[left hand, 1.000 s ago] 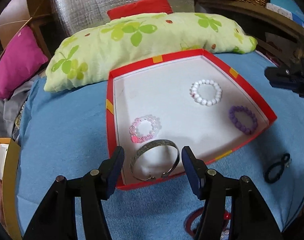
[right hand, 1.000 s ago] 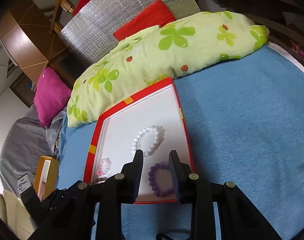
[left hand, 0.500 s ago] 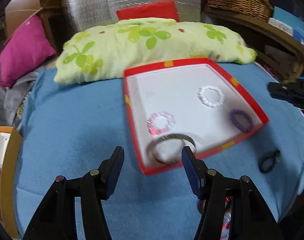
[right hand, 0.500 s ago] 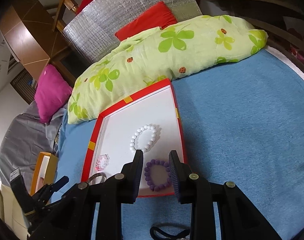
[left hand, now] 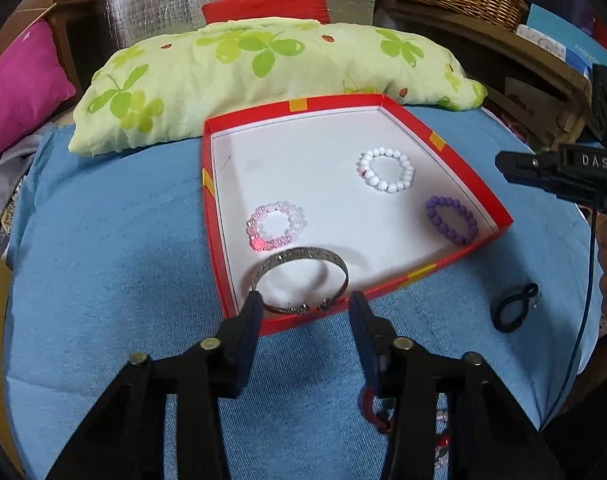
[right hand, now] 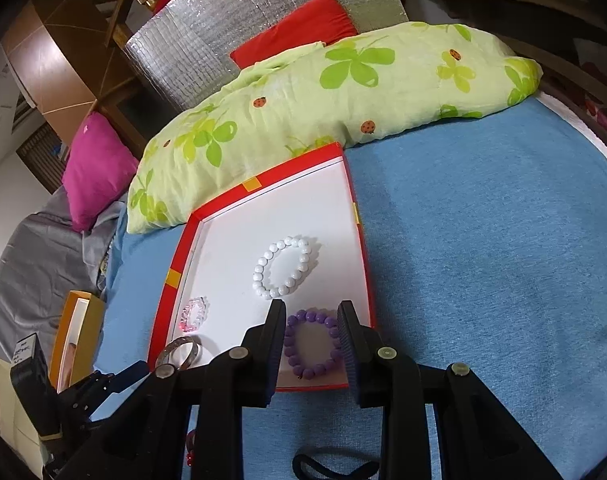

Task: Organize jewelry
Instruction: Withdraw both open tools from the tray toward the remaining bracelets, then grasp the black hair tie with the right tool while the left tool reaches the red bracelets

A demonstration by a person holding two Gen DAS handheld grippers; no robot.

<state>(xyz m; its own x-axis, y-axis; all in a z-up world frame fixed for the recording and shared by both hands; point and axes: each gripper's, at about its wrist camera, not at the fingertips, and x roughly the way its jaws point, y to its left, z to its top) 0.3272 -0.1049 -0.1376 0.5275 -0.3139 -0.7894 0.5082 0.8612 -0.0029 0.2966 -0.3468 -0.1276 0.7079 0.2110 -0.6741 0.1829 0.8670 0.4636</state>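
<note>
Four bracelets lie inside the red box (left hand: 503,222) we are filling on the blue cover (left hand: 103,280): a white bead bracelet (left hand: 387,170) toward the far side, a purple bead bracelet (left hand: 451,220) by the right wall, a pink bead bracelet (left hand: 275,226) nearer the left wall, and a silver bangle (left hand: 299,282) against the near wall. Our left gripper (left hand: 303,312) hangs just short of that near wall, its jaws closing with nothing between them; the bangle sits beyond the tips, inside the box. Our right gripper (right hand: 309,320) hovers over the box's near right corner, its fingers a narrow gap apart and empty, with the purple beads seen through the gap below. A black hair tie (left hand: 513,308) rests on the cover outside the box, to its right. A green leaf-print pillow (left hand: 263,68) lies behind the box, touching its far corner.
</note>
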